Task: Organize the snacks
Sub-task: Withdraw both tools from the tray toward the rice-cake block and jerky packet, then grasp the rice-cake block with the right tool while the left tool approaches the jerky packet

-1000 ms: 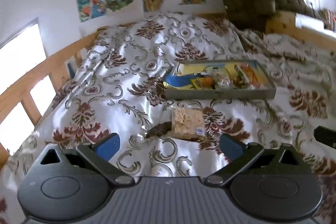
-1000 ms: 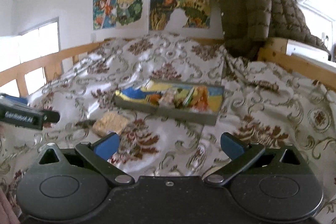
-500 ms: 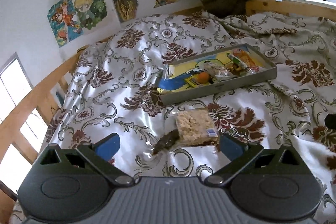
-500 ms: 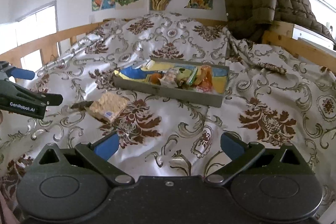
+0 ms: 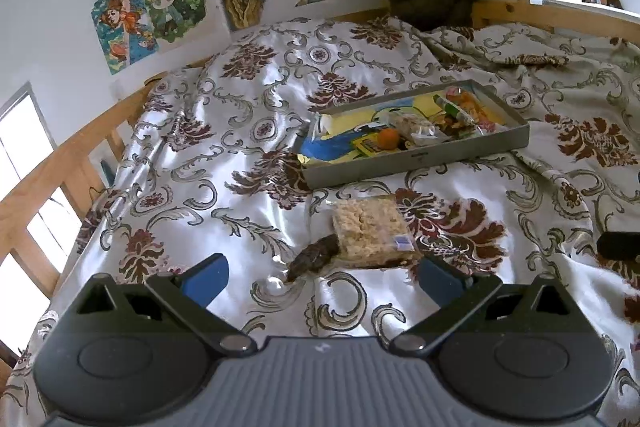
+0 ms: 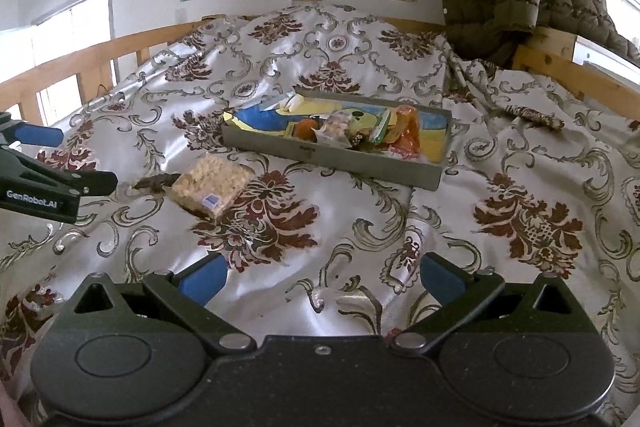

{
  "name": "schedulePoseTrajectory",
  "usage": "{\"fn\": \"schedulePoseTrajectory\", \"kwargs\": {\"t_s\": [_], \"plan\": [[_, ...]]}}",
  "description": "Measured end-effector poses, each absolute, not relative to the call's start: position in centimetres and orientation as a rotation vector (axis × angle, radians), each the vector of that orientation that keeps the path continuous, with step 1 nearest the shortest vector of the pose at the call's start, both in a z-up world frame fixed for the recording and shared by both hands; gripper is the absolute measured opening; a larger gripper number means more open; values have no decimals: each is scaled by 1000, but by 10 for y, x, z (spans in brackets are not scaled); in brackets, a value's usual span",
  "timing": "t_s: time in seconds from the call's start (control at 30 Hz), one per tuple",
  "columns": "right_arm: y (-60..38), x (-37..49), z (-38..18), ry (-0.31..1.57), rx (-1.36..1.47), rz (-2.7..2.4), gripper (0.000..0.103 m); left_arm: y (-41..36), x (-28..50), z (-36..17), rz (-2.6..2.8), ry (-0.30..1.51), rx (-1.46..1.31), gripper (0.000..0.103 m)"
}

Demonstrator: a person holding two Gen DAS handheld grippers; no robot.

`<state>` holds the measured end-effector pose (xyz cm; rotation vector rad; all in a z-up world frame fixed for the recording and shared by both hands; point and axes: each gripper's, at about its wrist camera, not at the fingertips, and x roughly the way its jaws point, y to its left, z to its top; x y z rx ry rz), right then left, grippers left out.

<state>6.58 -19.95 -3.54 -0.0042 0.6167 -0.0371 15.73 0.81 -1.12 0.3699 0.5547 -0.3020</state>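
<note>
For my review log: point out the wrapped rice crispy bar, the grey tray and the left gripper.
Rice crispy bar point(image 5: 370, 233), left wrist view, middle of its top.
Grey tray point(image 5: 420, 159), left wrist view, near side wall.
Left gripper point(image 5: 322, 277), left wrist view, midway between fingertips.

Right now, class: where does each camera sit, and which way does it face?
Left wrist: on the left claw, open, facing the rice cake just ahead, tray beyond.
Right wrist: on the right claw, open, facing the tray; left claw at its left edge.
Shared: rice cake, tray, bedspread.
</note>
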Motion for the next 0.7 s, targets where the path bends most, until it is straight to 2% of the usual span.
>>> {"fn": "schedulePoseTrajectory", "kwargs": {"t_s": [0.43,0.7], "plan": [[-180,91,-45,643,-34,4,102,20,178,-11,-239,560,358,103],[-157,108,-55,657,-83,66,102,39,198,-24,-199,623,295,103]]}}
